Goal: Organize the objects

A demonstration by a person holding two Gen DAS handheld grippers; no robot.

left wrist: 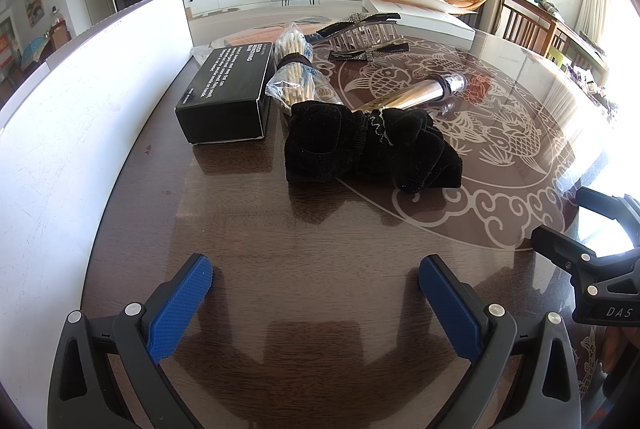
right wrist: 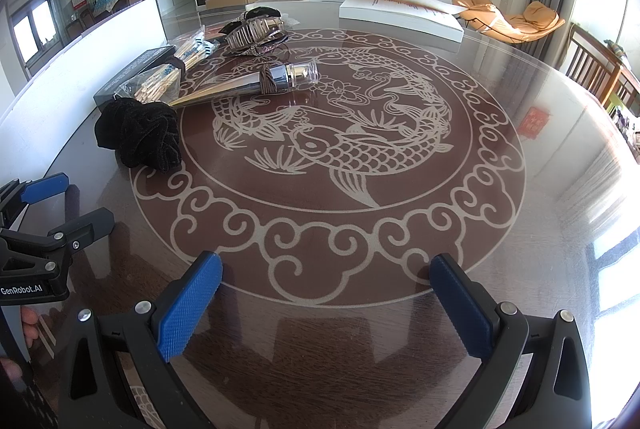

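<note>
Holding: none. The left gripper (left wrist: 316, 303) hovers low over the glossy round table (left wrist: 320, 241) with its blue pads spread wide and nothing between them; the right gripper (right wrist: 326, 303) likewise stands wide apart and empty, over the carp medallion. Items awaiting sorting lie clustered at the table's left side beside a white board (left wrist: 100, 77): a black box (left wrist: 228, 93); a bagged bundle of cotton swabs (left wrist: 296, 69) touching the box's right flank; a black velvet scrunchie (left wrist: 372, 145) nearest the left gripper; a gold-and-silver tube (left wrist: 424, 95) whose narrow end is tucked behind the scrunchie; two rhinestone hair clips (left wrist: 364, 35) stacked at the far end. Hazards, as judged: the tube is round and lies on slick glass, so tugging the scrunchie may drag it into a roll toward the open table. The swab bag is crinkled film and could slip from a shallow pinch. The clips interlock loosely; lifting one may carry the other and drop it. The soft scrunchie may compress and sag out of the pads.
</note>
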